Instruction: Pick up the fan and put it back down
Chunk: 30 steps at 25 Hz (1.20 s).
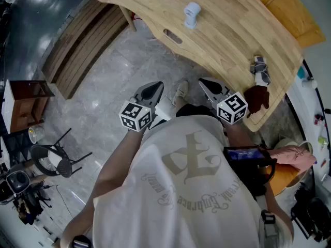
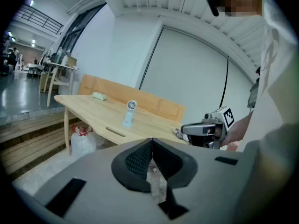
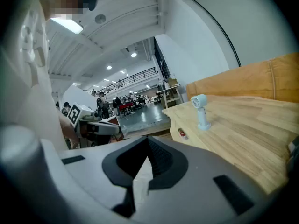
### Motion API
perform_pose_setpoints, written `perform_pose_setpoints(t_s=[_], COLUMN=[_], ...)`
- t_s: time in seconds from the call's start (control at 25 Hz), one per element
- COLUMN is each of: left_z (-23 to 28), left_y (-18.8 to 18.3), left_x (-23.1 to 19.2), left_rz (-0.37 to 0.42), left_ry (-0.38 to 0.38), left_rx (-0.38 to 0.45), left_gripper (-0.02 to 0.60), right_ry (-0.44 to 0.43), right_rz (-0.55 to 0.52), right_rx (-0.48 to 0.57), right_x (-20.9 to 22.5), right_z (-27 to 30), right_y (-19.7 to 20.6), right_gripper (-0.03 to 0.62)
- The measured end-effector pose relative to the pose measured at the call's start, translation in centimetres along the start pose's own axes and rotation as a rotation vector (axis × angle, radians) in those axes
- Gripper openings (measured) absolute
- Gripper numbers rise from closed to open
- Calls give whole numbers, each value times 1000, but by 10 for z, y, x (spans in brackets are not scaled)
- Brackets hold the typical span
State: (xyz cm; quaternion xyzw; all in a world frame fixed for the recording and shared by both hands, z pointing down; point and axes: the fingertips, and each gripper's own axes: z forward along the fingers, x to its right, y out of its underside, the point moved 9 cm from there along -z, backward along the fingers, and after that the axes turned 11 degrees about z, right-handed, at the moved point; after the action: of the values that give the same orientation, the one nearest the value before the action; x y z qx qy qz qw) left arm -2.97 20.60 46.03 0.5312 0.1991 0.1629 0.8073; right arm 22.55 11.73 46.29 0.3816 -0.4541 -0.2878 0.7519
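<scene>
A small pale blue hand fan [image 1: 192, 14] stands upright on the light wooden table [image 1: 227, 30], well beyond both grippers. It also shows as the fan [image 2: 130, 112] in the left gripper view and as the fan [image 3: 201, 110] in the right gripper view. My left gripper [image 1: 153, 89] and right gripper [image 1: 207, 84] hang side by side before my chest, over the floor, short of the table's near edge. The left gripper's [image 2: 151, 146] jaws are shut with nothing between them. Likewise the right gripper [image 3: 148, 143] is shut and empty.
A grey bundled item [image 1: 260, 70] and a dark brown object [image 1: 257, 98] lie at the table's near right end. The tabletop has a slot [image 1: 172, 36]. An orange bench [image 1: 282, 9] runs behind the table, a white bag [image 2: 83, 136] sits beneath it, and wooden steps [image 1: 83, 40] lie left.
</scene>
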Motion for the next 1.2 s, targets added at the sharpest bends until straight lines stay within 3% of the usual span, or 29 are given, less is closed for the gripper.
perform_pose_setpoints(t_s=[0.72,1.2], left_z=[-40,-25], left_y=[15,9], left_x=[17,-16], left_rz=[-6,-4], left_ry=[-43,-40], left_rx=[33,1], left_gripper=[11,11], right_ry=[4,-6], right_rz=[-24,-64], right_rx=[36,44], right_x=[-31,-26], right_z=[-2,24], right_y=[2,-15], right_gripper=[14,14])
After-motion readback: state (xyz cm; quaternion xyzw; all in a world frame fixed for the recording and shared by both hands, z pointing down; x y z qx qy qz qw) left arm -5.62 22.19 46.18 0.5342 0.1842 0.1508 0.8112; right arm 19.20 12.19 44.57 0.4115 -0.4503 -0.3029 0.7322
